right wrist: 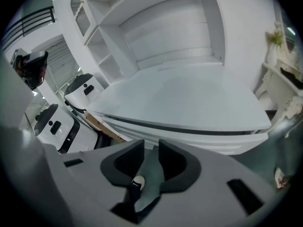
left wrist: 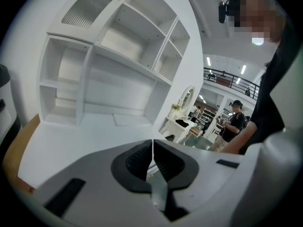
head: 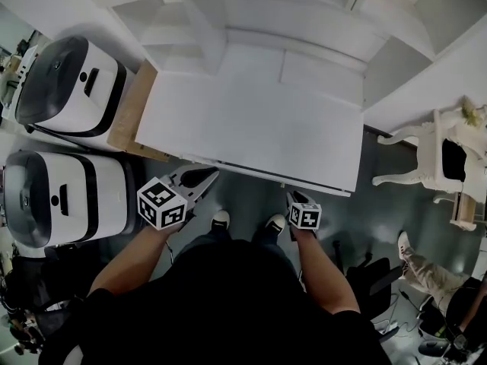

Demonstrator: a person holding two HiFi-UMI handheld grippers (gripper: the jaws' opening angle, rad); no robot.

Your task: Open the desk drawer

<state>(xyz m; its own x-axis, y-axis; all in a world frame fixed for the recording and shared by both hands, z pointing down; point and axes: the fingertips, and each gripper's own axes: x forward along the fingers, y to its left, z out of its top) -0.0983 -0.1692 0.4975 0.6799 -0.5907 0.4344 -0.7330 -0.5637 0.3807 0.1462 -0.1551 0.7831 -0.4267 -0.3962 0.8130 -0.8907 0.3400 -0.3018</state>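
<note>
A white desk (head: 251, 120) with a shelf unit behind it fills the middle of the head view. Its drawer front (right wrist: 199, 137) runs under the top's front edge, below a dark seam, and looks flush with the desk. My left gripper (head: 205, 177) hovers at the desk's front left edge, its jaws pressed together on nothing (left wrist: 152, 148). My right gripper (head: 295, 198) hangs just in front of the drawer front, right of centre. Its jaws stand a narrow gap apart with nothing between them (right wrist: 151, 148).
Two white and black appliances (head: 68, 90) (head: 61, 196) stand left of the desk, beside a wooden board (head: 131, 112). A white ornate chair (head: 445, 158) stands at the right. The holder's shoes (head: 221, 219) are near the desk; another person's leg (head: 426, 272) is at lower right.
</note>
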